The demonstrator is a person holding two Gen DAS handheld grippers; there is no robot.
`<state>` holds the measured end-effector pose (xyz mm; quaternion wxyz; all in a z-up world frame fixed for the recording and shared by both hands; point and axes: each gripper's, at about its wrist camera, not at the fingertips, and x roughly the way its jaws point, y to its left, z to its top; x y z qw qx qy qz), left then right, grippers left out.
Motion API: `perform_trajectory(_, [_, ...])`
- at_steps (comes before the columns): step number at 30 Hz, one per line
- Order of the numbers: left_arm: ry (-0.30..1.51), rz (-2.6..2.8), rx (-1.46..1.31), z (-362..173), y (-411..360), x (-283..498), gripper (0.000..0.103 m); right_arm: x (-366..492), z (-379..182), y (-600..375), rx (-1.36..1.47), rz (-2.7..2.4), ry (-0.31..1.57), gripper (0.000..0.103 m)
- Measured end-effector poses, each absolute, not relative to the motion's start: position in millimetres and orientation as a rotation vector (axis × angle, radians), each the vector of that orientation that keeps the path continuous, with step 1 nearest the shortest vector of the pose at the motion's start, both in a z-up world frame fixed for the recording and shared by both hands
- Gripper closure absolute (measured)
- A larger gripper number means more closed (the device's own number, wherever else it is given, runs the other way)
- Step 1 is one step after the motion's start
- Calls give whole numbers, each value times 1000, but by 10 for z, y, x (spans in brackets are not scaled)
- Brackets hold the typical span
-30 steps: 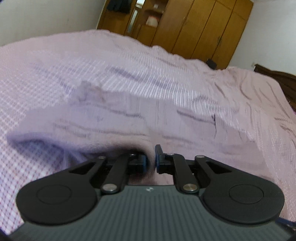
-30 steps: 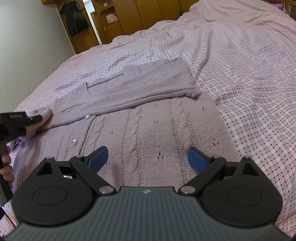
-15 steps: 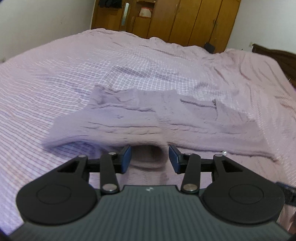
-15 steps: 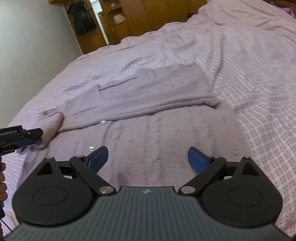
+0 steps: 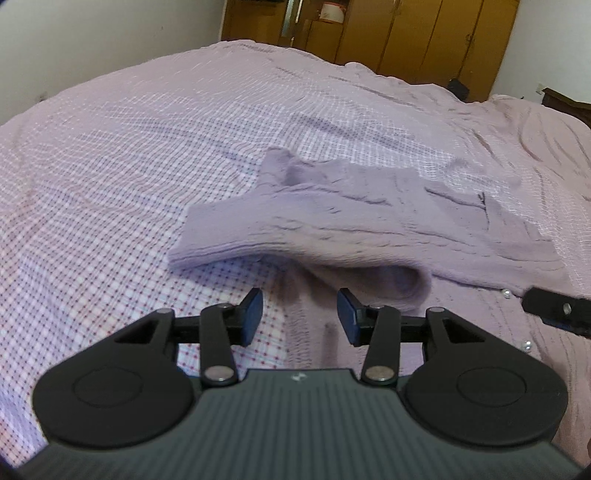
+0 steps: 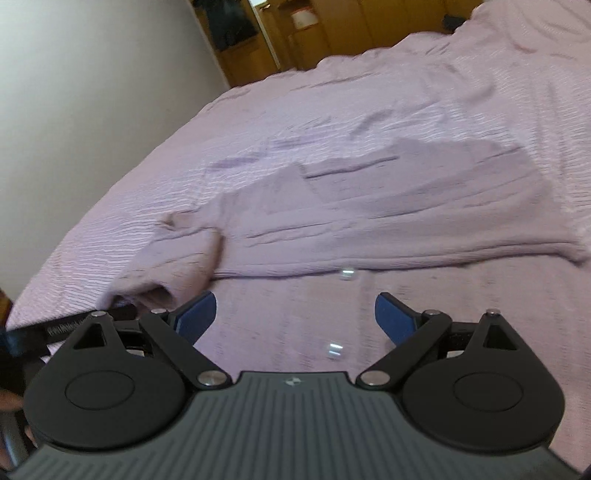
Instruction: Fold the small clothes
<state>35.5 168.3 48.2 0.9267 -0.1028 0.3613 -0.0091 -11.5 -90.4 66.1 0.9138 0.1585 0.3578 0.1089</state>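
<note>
A small lilac cable-knit cardigan [image 5: 369,221] lies on the bed, one side folded over the body, its sleeve cuff [image 5: 399,284] lying just ahead of my left gripper [image 5: 299,317]. The left gripper is open and empty, hovering short of the cuff. The cardigan also shows in the right wrist view [image 6: 369,221], with pearl buttons [image 6: 347,274] down its front. My right gripper [image 6: 293,317] is open wide and empty, low over the cardigan's front. The left gripper's finger [image 6: 74,325] shows at the left edge of that view, near the cuff [image 6: 162,273].
The bed has a pink checked cover [image 5: 110,166]. Wooden wardrobes [image 5: 424,33] stand behind the bed. A white wall [image 6: 74,92] runs along the bed's left side. The right gripper's finger [image 5: 557,310] enters the left wrist view at the right.
My left gripper opened, let go of the sleeve cuff and pulled back; the cuff now lies on the cardigan. My right gripper stayed open and moved lower and to the left over the cardigan.
</note>
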Motion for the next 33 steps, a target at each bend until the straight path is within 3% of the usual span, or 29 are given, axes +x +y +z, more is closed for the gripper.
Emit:
perform_trajectory(16, [720, -32, -231, 380, 1759, 426, 57, 720, 487, -166, 475, 340, 943, 8])
perform_trajectory(23, [721, -30, -227, 357, 1759, 467, 57, 944, 381, -40, 540, 365, 1002, 21])
perform_trajectory(26, [719, -26, -223, 349, 1743, 479, 57, 975, 378, 7, 515, 393, 1021, 44])
perform_trajectory(28, [716, -23, -218, 343, 1739, 488, 57, 984, 384, 32, 500, 422, 1035, 78])
perform_trajectory(33, [713, -23, -207, 324, 1733, 529, 57, 871, 646, 143, 344, 460, 936, 89])
